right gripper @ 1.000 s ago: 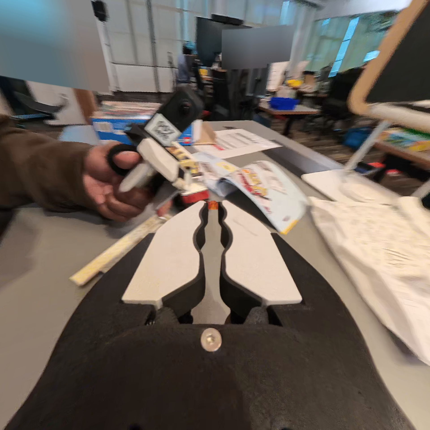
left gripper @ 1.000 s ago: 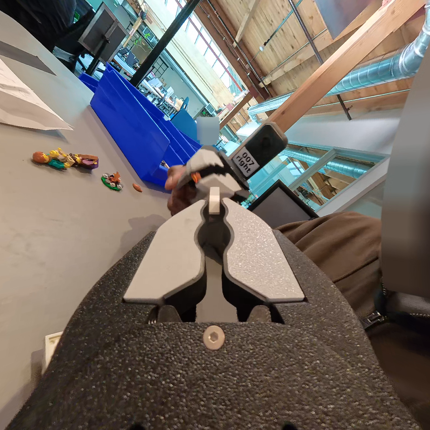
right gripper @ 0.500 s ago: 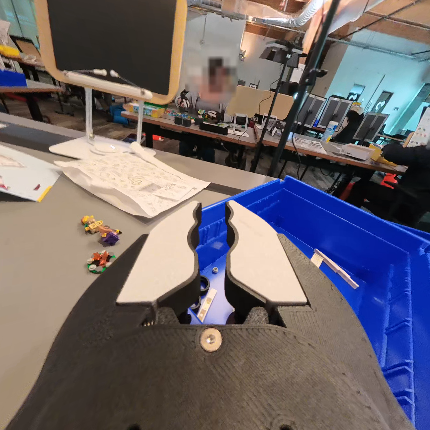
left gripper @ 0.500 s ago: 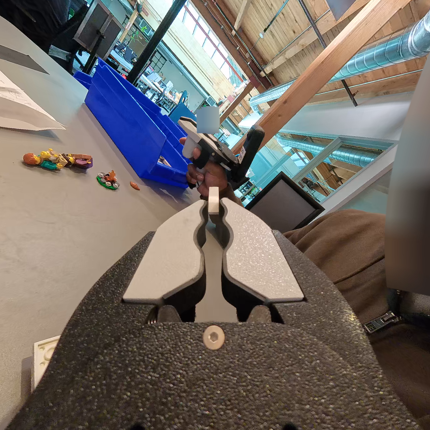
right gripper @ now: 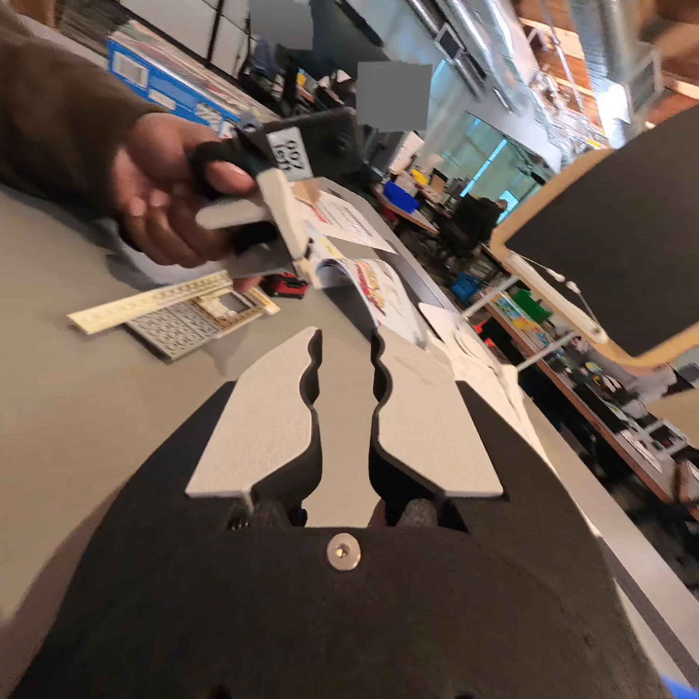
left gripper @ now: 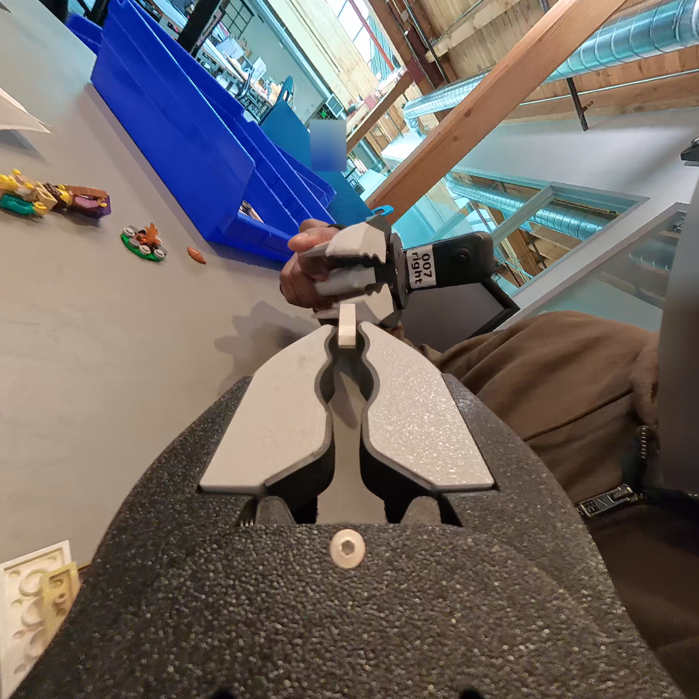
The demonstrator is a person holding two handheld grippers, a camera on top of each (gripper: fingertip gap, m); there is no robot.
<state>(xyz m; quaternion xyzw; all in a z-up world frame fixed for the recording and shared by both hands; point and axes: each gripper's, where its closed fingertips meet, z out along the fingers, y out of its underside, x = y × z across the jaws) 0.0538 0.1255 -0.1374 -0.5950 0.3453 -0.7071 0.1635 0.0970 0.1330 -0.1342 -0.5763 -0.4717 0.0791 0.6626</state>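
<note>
The small white brick piece (left gripper: 347, 327) sits clamped between the tips of the left gripper (left gripper: 347, 333), its upper end standing proud of the fingertips; both pads press on its sides. The piece is held in the air above the grey table (left gripper: 94, 340), well clear of the surface.

The right gripper (right gripper: 346, 340) has its jaws apart with nothing between them; only bare table shows through the gap. In the left wrist view its body (left gripper: 378, 264) hangs just beyond the held piece, gripped by a hand (left gripper: 302, 272) in a brown sleeve (left gripper: 548, 378).

Beneath and beside the left gripper, as the right wrist view shows it, lies a flat brick assembly (right gripper: 181, 317) of cream and grey plates, with a small red item (right gripper: 285, 289) and an open printed booklet (right gripper: 370, 299) just past it. Further out stand a blue bin (left gripper: 181, 143), a green round brick cluster (left gripper: 143, 242), a loose orange piece (left gripper: 196, 255) and a row of coloured brick figures (left gripper: 53, 196).

Judgement: the grip on the white piece is narrow, at the very tips, so it could pivot if pushed off-axis. Any handling should keep force in line with the fingers, and the right gripper's motion blur suggests slowing it before bringing the two close.
</note>
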